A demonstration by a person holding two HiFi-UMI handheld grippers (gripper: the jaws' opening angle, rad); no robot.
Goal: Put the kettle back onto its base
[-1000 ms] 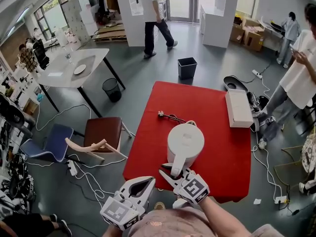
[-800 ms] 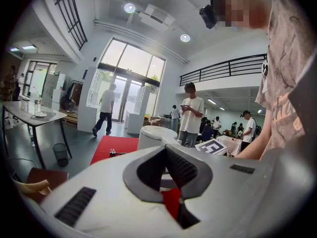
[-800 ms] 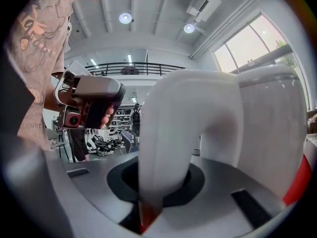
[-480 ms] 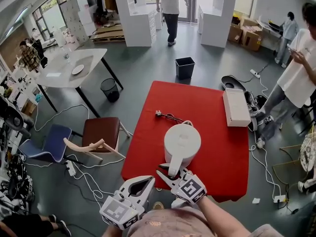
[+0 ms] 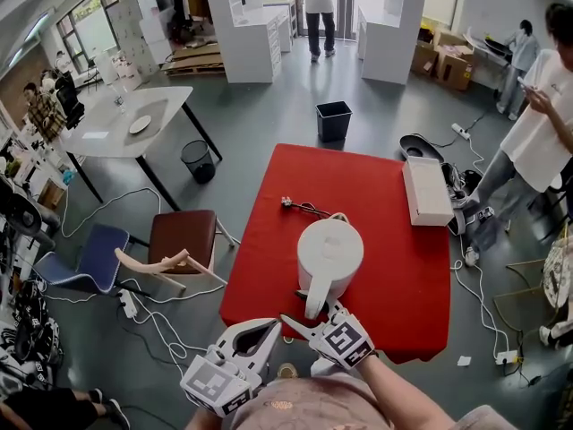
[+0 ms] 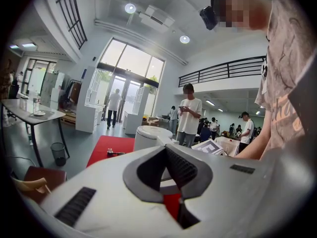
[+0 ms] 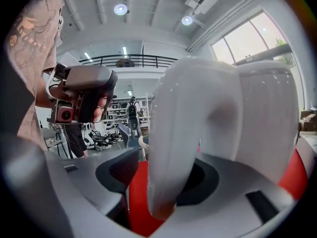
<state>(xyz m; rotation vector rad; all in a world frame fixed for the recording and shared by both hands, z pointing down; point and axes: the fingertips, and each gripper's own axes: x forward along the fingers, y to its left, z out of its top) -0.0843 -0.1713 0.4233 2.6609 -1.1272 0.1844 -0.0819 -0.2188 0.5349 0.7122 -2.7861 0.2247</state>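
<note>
White kettle, right gripper near level, fingers just opened around handle, left gripper beside it, clenched empty.

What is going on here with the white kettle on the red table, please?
A person holds a gripper in each hand at the near edge of the red table. The right gripper is at the handle of the white kettle, which stands upright on the table. That gripper's jaws have just been opening, and the handle sits loose between them. The left gripper hangs shut and empty alongside. A base under the kettle cannot be made out.
</note>
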